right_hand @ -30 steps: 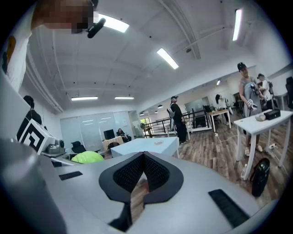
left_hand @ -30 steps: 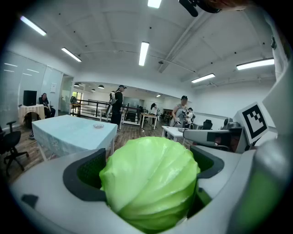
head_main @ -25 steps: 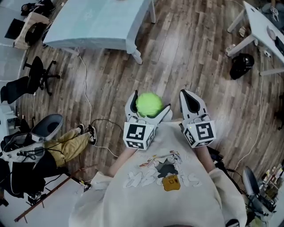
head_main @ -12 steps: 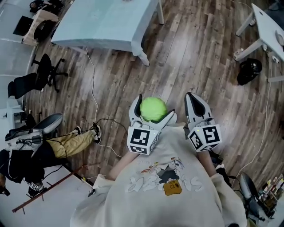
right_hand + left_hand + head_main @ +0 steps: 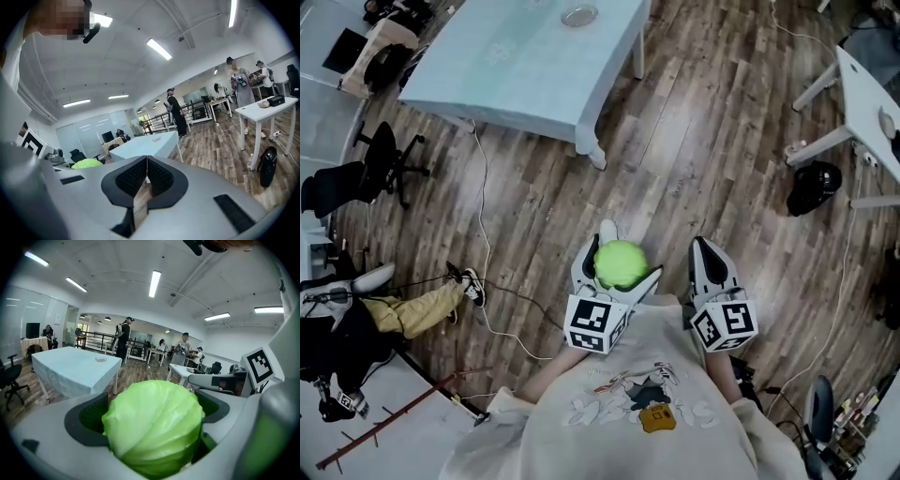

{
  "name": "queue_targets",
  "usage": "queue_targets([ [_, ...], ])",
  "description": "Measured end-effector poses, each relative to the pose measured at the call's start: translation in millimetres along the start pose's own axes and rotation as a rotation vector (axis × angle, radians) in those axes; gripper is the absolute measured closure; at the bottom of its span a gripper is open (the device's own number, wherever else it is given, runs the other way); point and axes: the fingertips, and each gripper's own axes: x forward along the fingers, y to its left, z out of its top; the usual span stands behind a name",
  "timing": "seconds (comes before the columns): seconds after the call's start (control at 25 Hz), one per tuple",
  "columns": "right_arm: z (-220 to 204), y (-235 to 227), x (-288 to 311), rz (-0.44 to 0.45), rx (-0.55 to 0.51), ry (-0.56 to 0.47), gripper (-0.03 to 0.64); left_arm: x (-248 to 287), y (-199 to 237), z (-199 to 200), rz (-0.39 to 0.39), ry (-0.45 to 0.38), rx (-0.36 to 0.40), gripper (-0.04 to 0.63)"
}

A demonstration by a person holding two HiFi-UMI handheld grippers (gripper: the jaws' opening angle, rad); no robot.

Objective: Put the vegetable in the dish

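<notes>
A round pale-green cabbage [image 5: 620, 263] sits between the jaws of my left gripper [image 5: 625, 255], which is shut on it at chest height above the wooden floor. In the left gripper view the cabbage [image 5: 154, 420] fills the space between both dark pads. My right gripper [image 5: 707, 255] hovers beside it on the right, shut and empty, its pads meeting in the right gripper view [image 5: 146, 169]. The small round dish [image 5: 579, 15] lies on a table with a light blue cloth [image 5: 516, 66], far ahead to the left. That dish [image 5: 100, 359] also shows in the left gripper view.
A white desk [image 5: 862, 89] stands at the right, with a black bag [image 5: 813, 187] on the floor beside it. An office chair [image 5: 380, 155], a floor cable [image 5: 483, 234] and a seated person's leg [image 5: 417, 311] are at the left. Several people stand far off.
The blue-clothed table has come further into the head view, and the dish on it now shows. Both grippers keep their pose, the left one still holding the cabbage.
</notes>
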Motion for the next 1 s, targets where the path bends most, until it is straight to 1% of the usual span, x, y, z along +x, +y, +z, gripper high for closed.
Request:
queue_targets([
  [0.12,3,-1,21,-0.015,-0.015,0.019,0.595,16,22,13,-0.013,-0.017,0.010,0.012],
  [0.2,11,2,41,-0.026,-0.016,0.027,0.595,25,40,27,-0.022,-0.027,0.000,0.012],
  [0.28,31,3,66,-0.013,0.018,0.036,0.595,37,54,46,-0.032,-0.046,-0.028,0.012],
  [0.36,52,11,95,0.021,0.073,0.038,0.594,46,71,63,-0.039,-0.064,-0.057,0.012],
  [0.4,61,18,109,0.030,0.075,0.037,0.594,48,80,70,-0.043,-0.071,-0.070,0.012],
  [0.48,74,29,133,0.021,0.028,0.038,0.594,52,99,83,-0.046,-0.089,-0.085,0.012],
  [0.56,82,37,162,0.009,0.008,0.034,0.594,58,126,97,-0.039,-0.112,-0.072,0.012],
  [0.64,78,49,193,0.017,0.008,0.060,0.594,61,157,104,-0.027,-0.110,-0.059,0.012],
  [0.72,67,58,210,0.011,-0.014,0.104,0.594,61,179,97,-0.023,-0.090,-0.082,0.012],
  [0.8,68,62,228,0.004,-0.041,0.105,0.594,64,197,95,-0.024,-0.094,-0.082,0.012],
  [0.88,72,64,250,-0.003,-0.053,0.097,0.594,71,217,101,-0.014,-0.104,-0.054,0.012],
  [1.0,70,67,267,0.000,-0.040,0.118,0.594,73,228,105,-0.013,-0.093,-0.058,0.012],
])
